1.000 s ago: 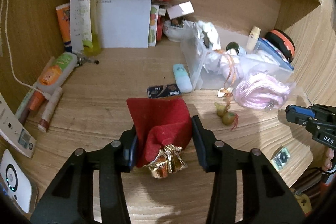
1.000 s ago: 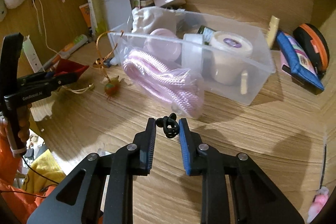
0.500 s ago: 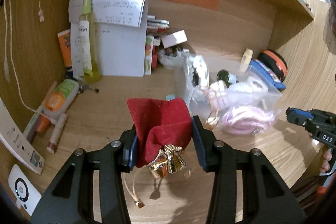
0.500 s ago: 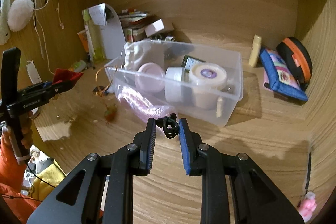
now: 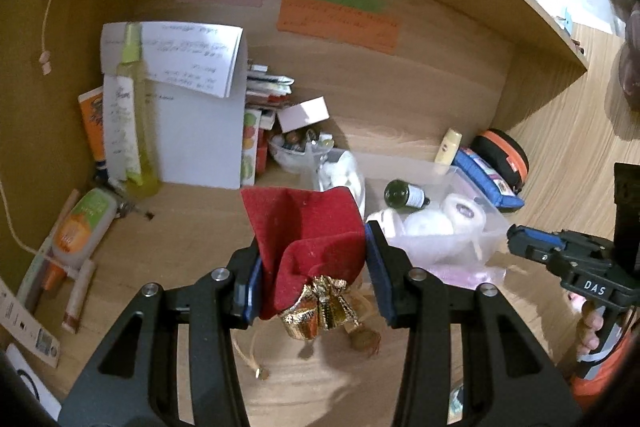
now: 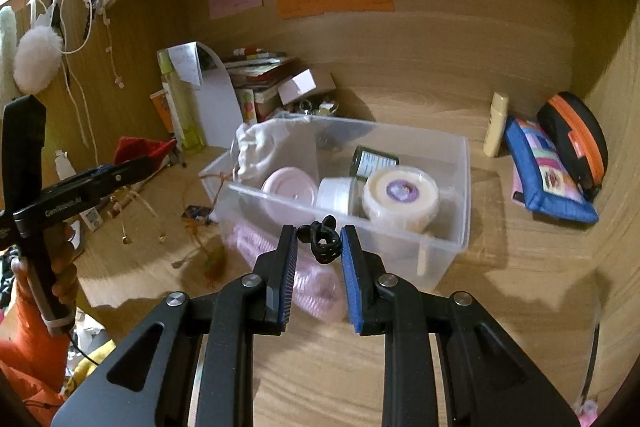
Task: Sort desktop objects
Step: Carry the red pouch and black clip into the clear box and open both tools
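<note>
My left gripper (image 5: 312,267) is shut on a red velvet pouch (image 5: 308,231) with a gold frilled neck, held above the desk, its cords hanging down. It also shows in the right wrist view (image 6: 136,151). My right gripper (image 6: 320,247) is shut on a black hair tie (image 6: 322,241), held above the desk just in front of a clear plastic bin (image 6: 448,227). The bin holds white and pink jars, a dark bottle and a white cloth bag. The bin also shows in the left wrist view (image 5: 486,209), to the right of the pouch.
A pink coiled cord in a bag (image 6: 316,287) lies in front of the bin. A blue pouch (image 6: 544,171), an orange-black case (image 6: 576,135) and a cream tube (image 6: 496,123) sit to the right. Bottles, tubes (image 5: 80,227), papers and books stand at the back left.
Both grippers have lifted higher above the desk with their loads; the desk items look farther below. The pouch's cords now hang free.
</note>
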The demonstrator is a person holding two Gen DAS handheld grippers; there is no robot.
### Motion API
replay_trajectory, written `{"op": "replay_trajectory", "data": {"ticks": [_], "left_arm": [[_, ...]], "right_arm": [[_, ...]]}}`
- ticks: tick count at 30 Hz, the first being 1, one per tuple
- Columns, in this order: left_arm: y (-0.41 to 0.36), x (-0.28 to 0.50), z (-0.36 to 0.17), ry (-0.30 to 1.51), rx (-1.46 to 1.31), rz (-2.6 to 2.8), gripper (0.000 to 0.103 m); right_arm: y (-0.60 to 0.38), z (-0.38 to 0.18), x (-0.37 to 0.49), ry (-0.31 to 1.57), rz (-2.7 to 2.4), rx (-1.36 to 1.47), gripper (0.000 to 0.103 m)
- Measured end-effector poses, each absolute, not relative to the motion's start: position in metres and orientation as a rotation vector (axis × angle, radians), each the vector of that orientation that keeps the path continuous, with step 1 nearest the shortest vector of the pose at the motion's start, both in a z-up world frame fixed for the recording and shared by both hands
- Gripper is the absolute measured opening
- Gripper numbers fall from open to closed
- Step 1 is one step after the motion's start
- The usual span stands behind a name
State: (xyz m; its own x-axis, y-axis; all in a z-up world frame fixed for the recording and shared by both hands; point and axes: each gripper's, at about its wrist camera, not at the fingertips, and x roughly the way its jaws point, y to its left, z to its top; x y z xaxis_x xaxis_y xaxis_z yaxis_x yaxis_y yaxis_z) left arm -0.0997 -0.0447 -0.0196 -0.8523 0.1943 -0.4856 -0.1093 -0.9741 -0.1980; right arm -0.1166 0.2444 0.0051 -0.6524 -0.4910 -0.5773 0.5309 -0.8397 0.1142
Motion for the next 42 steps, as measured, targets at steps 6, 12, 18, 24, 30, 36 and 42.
{"op": "replay_trajectory", "data": {"ticks": [6, 12, 18, 24, 30, 36, 42], "left_arm": [[-0.04, -0.115, -0.006, -0.251, -0.737, 2.862, 0.045], [-0.034, -0.129, 0.015, -0.237, -0.68, 2.855, 0.045], [-0.023, -0.145, 0.034, -0.217, -0.644, 2.823, 0.045], [-0.005, -0.17, 0.028, -0.22, -0.692, 2.763, 0.045], [0.015, -0.196, 0.01, -0.212, -0.763, 2.72, 0.045], [0.021, -0.219, -0.014, -0.198, -0.862, 2.732, 0.045], [0.025, -0.23, -0.034, -0.151, -0.965, 2.711, 0.045]], "right_arm": [[0.246, 0.006, -0.132, 0.061, -2.444, 0.829, 0.02], [0.253, 0.006, -0.145, 0.034, -2.457, 0.84, 0.02], [0.258, 0.007, -0.152, 0.023, -2.472, 0.836, 0.02], [0.263, 0.001, -0.165, -0.013, -2.465, 0.863, 0.02], [0.253, -0.009, -0.175, -0.015, -2.416, 0.911, 0.02], [0.24, -0.014, -0.181, -0.005, -2.398, 0.902, 0.02], [0.227, -0.02, -0.186, 0.038, -2.391, 0.902, 0.02]]}}
